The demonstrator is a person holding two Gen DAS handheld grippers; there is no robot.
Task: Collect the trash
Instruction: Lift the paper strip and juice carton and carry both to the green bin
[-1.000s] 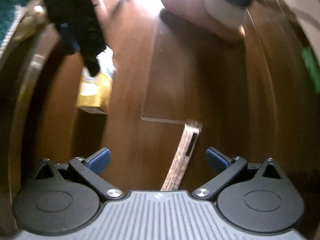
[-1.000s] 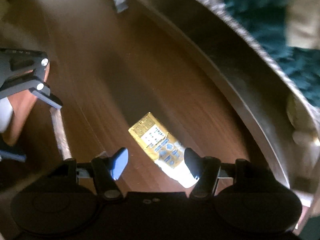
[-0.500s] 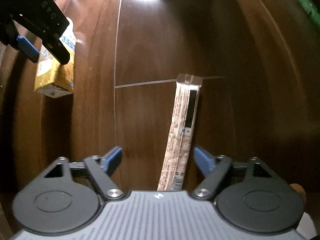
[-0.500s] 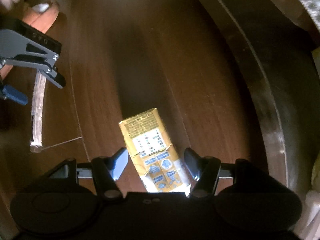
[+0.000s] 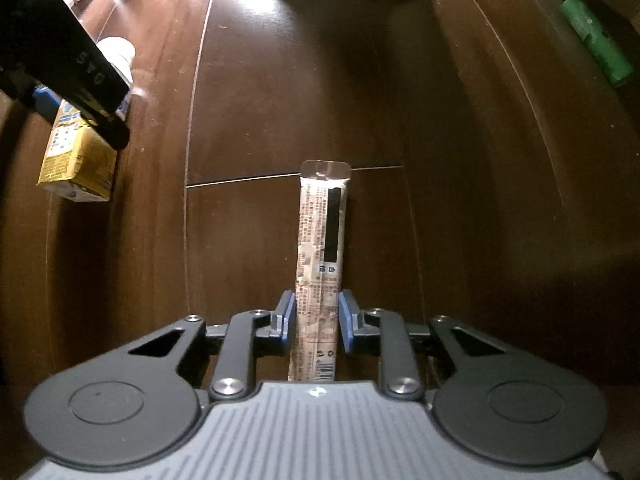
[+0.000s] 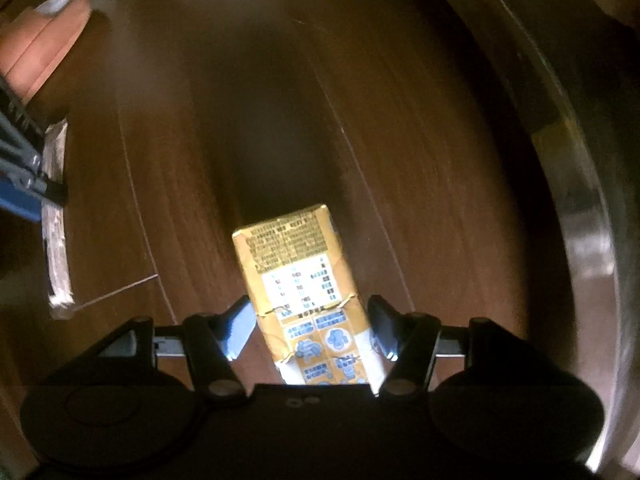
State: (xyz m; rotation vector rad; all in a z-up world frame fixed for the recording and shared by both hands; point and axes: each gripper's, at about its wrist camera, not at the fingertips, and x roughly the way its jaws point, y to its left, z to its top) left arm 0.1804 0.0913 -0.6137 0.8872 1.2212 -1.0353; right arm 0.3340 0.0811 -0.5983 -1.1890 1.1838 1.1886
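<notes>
1. Wrapper [image 5: 320,264]: long, thin, flat on the dark wood floor [image 5: 440,160], running straight ahead of the left gripper [image 5: 316,322]. Near end sits between the blue pads [image 5: 286,316], both pressed to its sides — clamped.
2. Carton [image 6: 308,292]: yellow, lying on the floor, reaching forward from the right gripper [image 6: 310,328]. Fingers spread to either side of it with gaps showing; not gripped, jaws apart.
3. From the left gripper, the carton [image 5: 76,160] lies forward-left, the right gripper [image 5: 80,80] over it.
4. From the right gripper, the wrapper [image 6: 56,220] lies far left.
5. Green tube [image 5: 596,40] far forward-right of the left gripper.
6. Slipper [image 6: 44,44] forward-left of the right gripper.
</notes>
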